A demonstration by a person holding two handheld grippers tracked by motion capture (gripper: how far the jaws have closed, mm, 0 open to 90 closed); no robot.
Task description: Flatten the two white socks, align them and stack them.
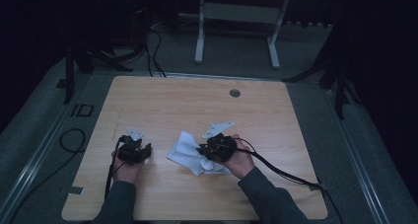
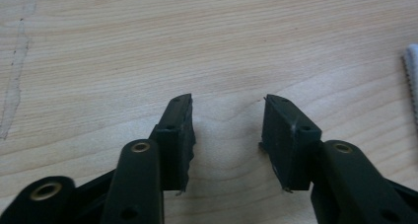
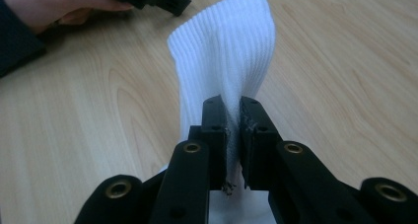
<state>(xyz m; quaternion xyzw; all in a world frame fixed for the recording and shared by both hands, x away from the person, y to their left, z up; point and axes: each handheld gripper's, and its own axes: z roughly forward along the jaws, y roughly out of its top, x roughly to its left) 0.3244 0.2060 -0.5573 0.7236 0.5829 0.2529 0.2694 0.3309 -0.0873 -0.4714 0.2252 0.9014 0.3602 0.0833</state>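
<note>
A dim room: grey carpet floor point(image 1: 236, 56) (cables trailing) beyond the wooden table point(image 1: 197, 105).

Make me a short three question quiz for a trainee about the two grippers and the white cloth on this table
1. True or false: the right gripper has its jaws closed on the white ribbed cloth.
2. What lies between the jaws of the left gripper?
A. a fold of the cloth
B. bare wooden table
C. a cable
3. Fill in the blank: in the high view, the cloth lies to the ____ of the left gripper.

Key
1. True: the cloth is pinched between the jaws.
2. B: the jaws stand apart over the wooden table, with the cloth's edge off to the side.
3. Right.
</note>
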